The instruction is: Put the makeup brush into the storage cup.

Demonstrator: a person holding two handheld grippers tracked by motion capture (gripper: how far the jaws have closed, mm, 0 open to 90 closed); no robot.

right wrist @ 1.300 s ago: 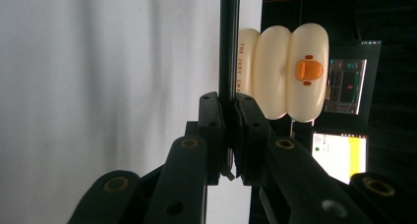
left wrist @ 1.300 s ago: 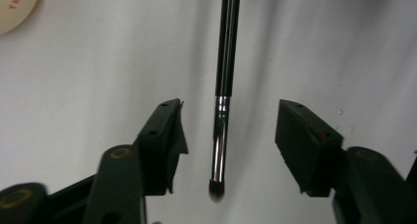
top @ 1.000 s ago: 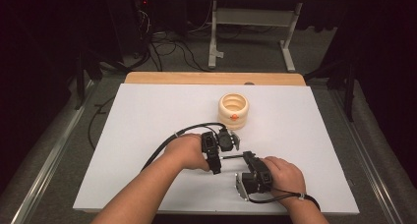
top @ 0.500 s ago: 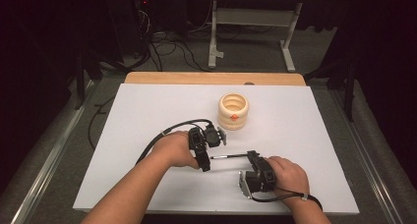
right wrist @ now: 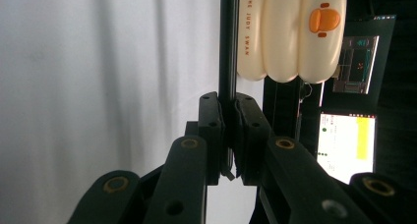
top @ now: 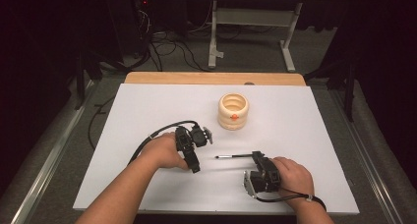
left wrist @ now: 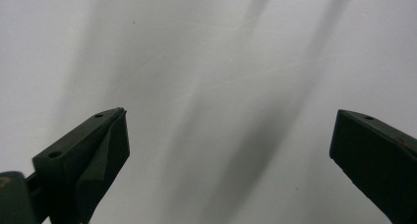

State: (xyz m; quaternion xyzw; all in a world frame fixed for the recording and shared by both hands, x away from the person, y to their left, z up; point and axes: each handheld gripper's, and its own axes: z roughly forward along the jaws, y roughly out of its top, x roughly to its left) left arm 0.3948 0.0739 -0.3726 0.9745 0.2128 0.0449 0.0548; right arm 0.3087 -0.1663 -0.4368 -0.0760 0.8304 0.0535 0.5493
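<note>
My right gripper (top: pixel 256 157) is clamped on one end of a thin black pen (top: pixel 234 156), seen from above the white table (top: pixel 147 106); the pen runs level from the jaws toward my left gripper (top: pixel 195 153), its pale tip stopping short of it, with bare table between the two. In the right gripper view the jaws press together on the dark shaft (right wrist: pixel 228 62), which runs straight up the middle of the frame. Landmark for the scene is the cream ribbed holder (top: pixel 233 111) with an orange duck mark: the pen lies on my side of it, near but apart, and in the right gripper view the holder (right wrist: pixel 290 32) sits just beside the far end of the shaft. My left gripper rests nearer me than the holder and off to its left, jaws spread wide over plain white surface in the left gripper view, holding nothing.
</note>
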